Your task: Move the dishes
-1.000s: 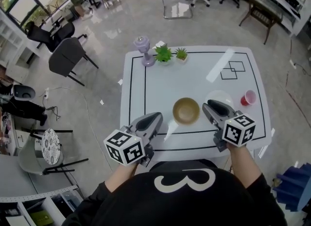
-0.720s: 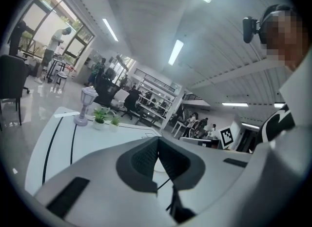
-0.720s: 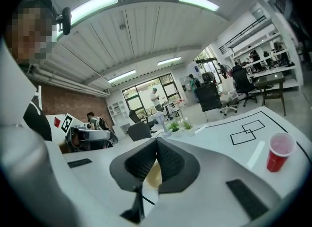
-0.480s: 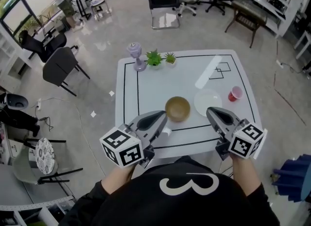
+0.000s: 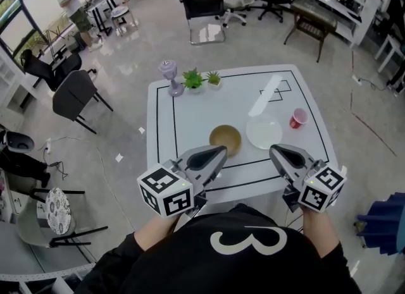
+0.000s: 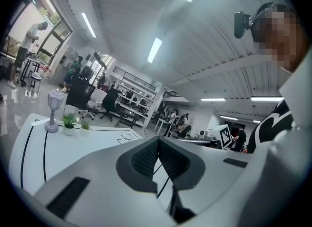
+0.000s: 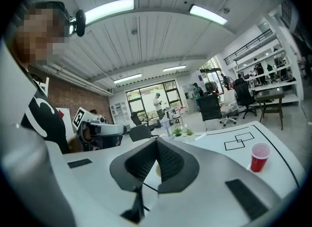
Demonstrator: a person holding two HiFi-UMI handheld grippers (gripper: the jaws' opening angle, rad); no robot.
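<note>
Just beyond left hand-held gripper (image 5: 219, 152) lies bowl (image 5: 225, 138).

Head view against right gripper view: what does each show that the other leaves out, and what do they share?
Head view only: the white plate seen whole, and the marker cube on the right gripper. Right gripper view only: the ceiling lights and that gripper's ribbed jaws pressed together, nothing between them. Both: the red cup, the two small plants, the table and the left gripper.

Black shirt (image 5: 166, 269) bears white 3 — left gripper (image 5: 221, 152) and right gripper (image 5: 274, 150) grey.
</note>
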